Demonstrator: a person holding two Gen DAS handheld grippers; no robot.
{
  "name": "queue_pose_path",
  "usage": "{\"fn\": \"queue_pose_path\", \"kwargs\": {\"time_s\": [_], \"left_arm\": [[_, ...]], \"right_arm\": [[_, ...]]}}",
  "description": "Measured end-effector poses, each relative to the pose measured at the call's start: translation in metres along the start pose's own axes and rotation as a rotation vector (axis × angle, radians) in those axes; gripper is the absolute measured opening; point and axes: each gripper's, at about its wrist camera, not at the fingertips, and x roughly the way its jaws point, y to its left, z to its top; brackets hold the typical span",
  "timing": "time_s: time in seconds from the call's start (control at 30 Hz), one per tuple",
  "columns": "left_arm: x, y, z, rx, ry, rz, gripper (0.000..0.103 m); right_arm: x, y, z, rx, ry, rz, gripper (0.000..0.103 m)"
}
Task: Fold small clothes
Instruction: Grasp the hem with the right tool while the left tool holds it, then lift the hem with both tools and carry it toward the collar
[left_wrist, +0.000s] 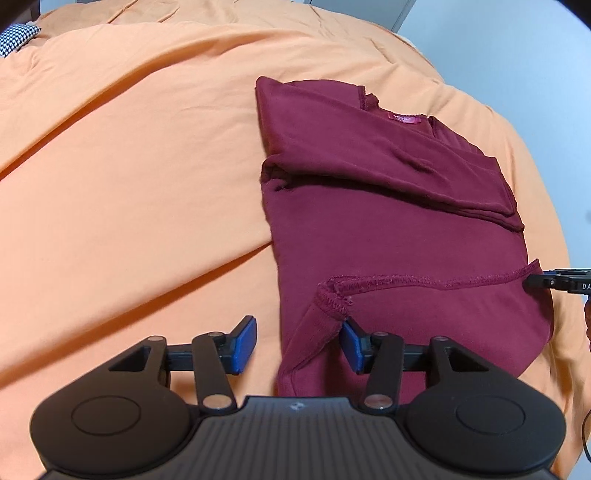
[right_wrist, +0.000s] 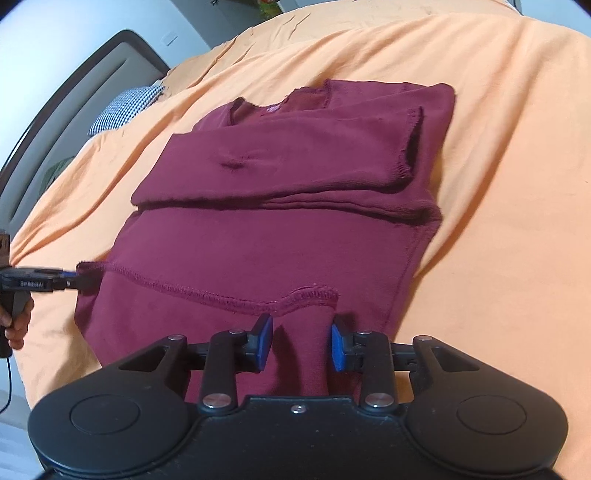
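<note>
On orange bedsheet (left_wrist: 129, 184): maroon knit top (left_wrist: 388, 229), sleeves folded in, long axis running away from us. Stitched hem (left_wrist: 424, 282) nearest. Our left gripper (left_wrist: 298, 341) and right gripper (right_wrist: 302, 341) straddle opposite hem corners, fingers apart, nothing clamped.

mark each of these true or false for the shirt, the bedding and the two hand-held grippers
1. The garment is maroon. True.
2. It lies on a blue sheet. False: the bedcover is orange.
3. The left hand-held gripper is clamped shut on the collar. False: it is open, at the near hem.
4. The right hand-held gripper is open. True.
5. A sleeve is folded across the body. True.
</note>
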Motion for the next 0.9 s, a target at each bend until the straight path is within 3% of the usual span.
{"fn": "queue_pose_path", "kwargs": {"time_s": [0.3,0.73,0.9], "left_arm": [[0.006,-0.009,0.012,0.028,0.008,-0.009,0.036],[0.006,-0.019,0.01,0.065,-0.002,-0.002,0.015],[-0.006,-0.022,0.008,0.096,-0.03,-0.068,0.008]], "right_arm": [[0.001,0.001,-0.001,-0.006,0.003,-0.008,0.033],[-0.012,0.01,-0.004,-0.03,-0.041,-0.013,0.006],[-0.035,0.011,-0.009,0.013,-0.106,0.012,0.006]]}}
